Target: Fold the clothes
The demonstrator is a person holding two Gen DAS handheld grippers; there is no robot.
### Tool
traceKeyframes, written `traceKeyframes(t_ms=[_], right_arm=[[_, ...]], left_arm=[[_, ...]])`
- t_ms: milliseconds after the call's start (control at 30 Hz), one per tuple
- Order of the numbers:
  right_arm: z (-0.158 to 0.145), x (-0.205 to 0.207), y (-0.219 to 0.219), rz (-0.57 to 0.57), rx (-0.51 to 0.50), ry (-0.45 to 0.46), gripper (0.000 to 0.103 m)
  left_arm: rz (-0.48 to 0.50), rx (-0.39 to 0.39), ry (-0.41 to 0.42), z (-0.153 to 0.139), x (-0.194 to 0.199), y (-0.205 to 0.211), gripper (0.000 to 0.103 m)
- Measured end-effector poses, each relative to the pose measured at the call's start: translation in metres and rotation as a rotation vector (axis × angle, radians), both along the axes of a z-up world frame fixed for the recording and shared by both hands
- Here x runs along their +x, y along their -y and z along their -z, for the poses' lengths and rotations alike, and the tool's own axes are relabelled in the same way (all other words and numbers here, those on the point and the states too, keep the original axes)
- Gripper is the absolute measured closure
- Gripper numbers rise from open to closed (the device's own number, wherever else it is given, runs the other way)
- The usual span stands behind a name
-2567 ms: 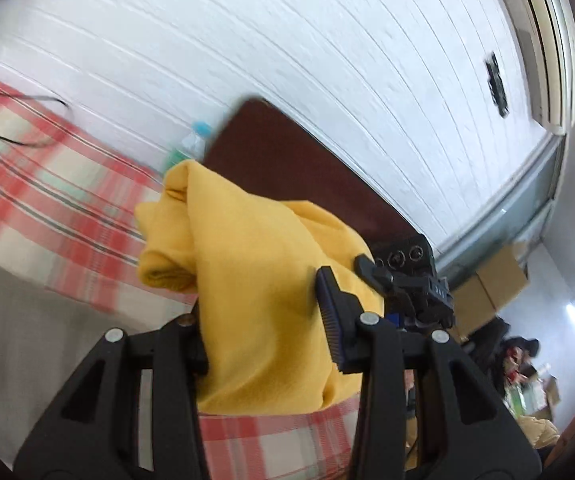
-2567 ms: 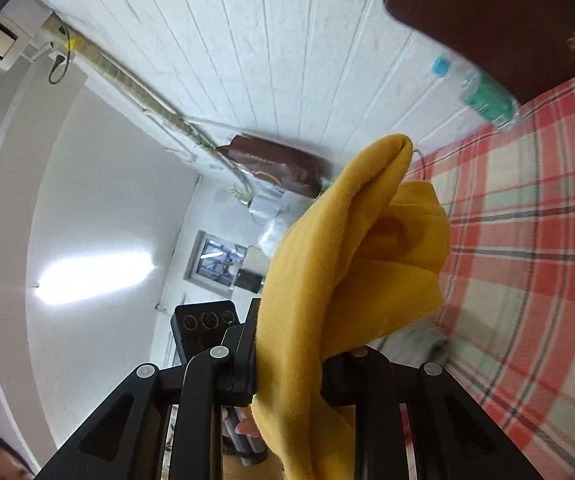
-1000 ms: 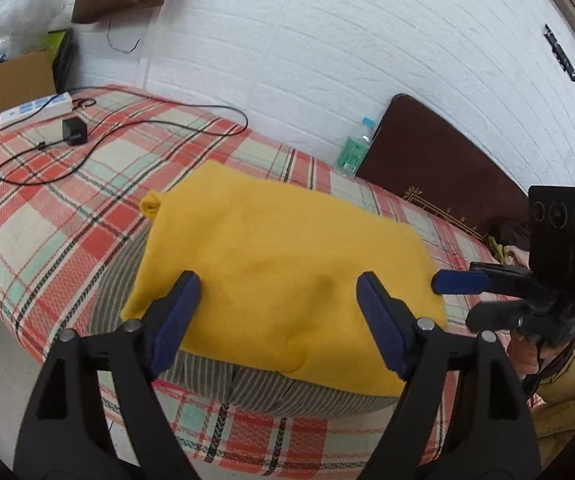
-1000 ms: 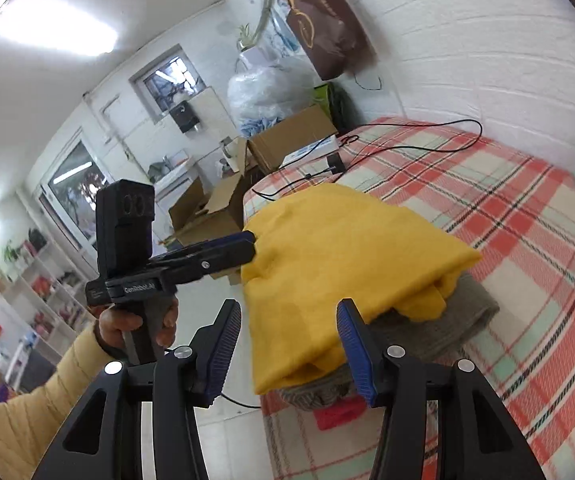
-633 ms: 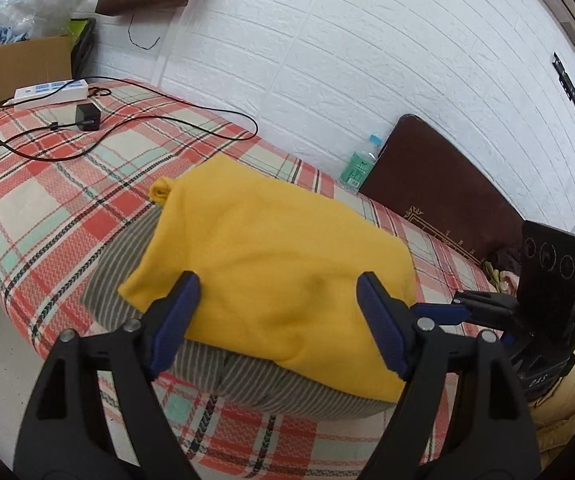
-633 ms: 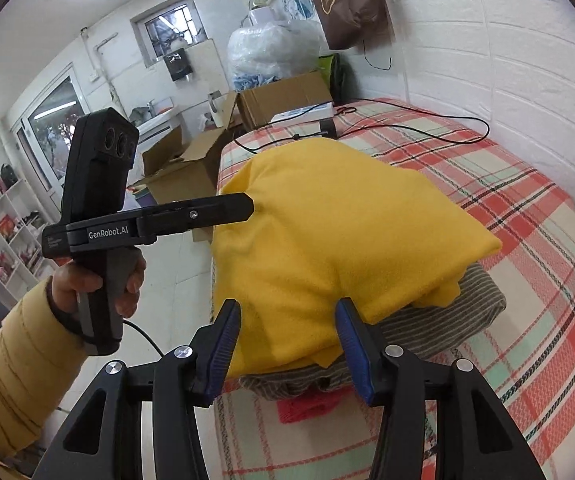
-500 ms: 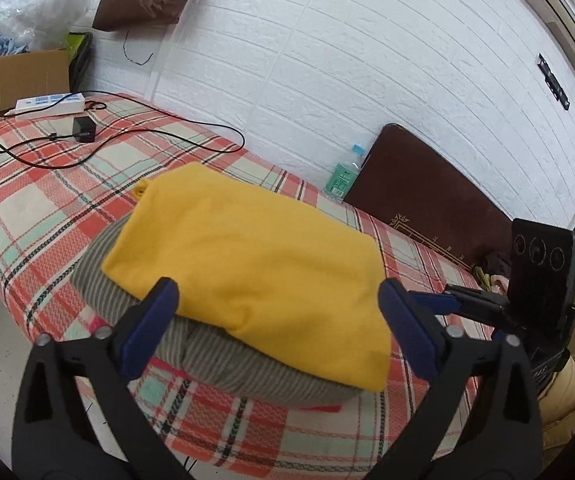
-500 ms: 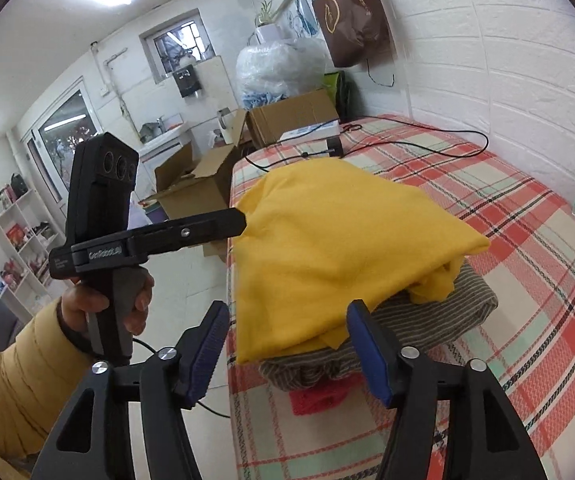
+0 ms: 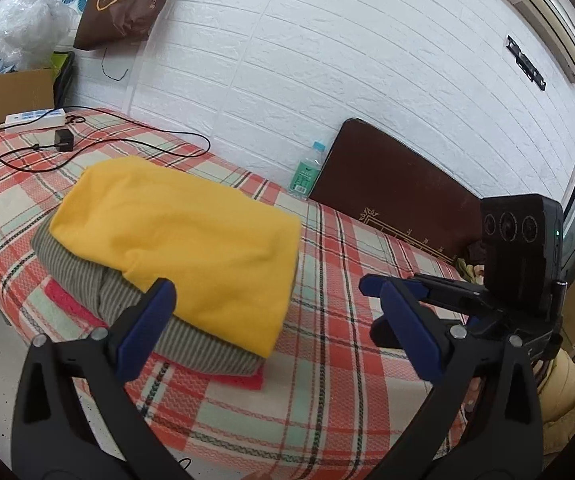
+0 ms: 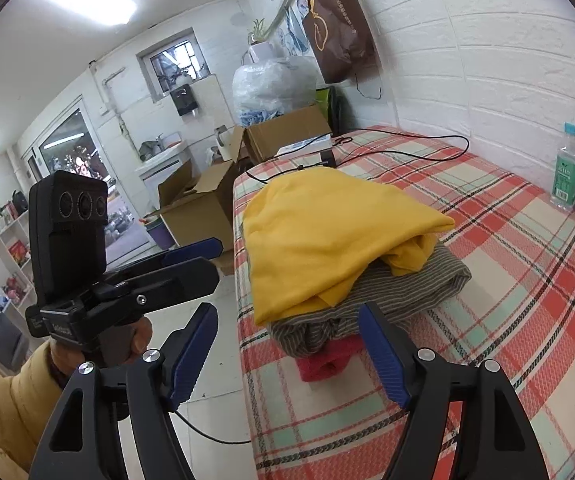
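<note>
A folded yellow garment [image 9: 183,236] [image 10: 327,232] lies on top of a stack, over a folded grey striped garment [image 9: 87,280] [image 10: 387,292] and a red one [image 9: 231,376] [image 10: 327,360], on the plaid bed [image 9: 347,360] [image 10: 527,300]. My left gripper [image 9: 275,320] is open and empty, held back above the near edge of the stack; it also shows in the right wrist view [image 10: 191,260]. My right gripper [image 10: 287,340] is open and empty, off the stack's end; it also shows in the left wrist view [image 9: 407,284].
A water bottle [image 9: 307,172] [image 10: 565,168] and a dark brown headboard cushion [image 9: 399,188] stand by the white brick wall. A black cable [image 9: 87,148] and charger lie on the bed's far end. Cardboard boxes [image 10: 207,200] stand on the floor beside the bed.
Both grippers let go of the yellow garment, now lying on the stack, and have since pulled back from it, with their jaws wider apart.
</note>
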State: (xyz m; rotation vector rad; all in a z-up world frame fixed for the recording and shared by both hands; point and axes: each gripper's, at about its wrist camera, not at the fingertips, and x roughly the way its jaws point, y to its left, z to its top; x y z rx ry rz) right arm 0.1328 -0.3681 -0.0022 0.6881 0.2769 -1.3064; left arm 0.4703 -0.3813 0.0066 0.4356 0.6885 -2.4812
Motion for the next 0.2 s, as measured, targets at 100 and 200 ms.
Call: traceKeyframes(t_ms=[100, 200], right_arm=[[-0.001, -0.004, -0.001, 0.016, 0.009, 0.012, 0.028], [-0.002, -0.005, -0.004, 0.029, 0.006, 0.008, 0.028]], left_arm=[[-0.021, -0.030, 0.031, -0.004, -0.002, -0.011, 0.001], [-0.031, -0.041, 0.045, -0.009, -0.004, -0.018, 0.001]])
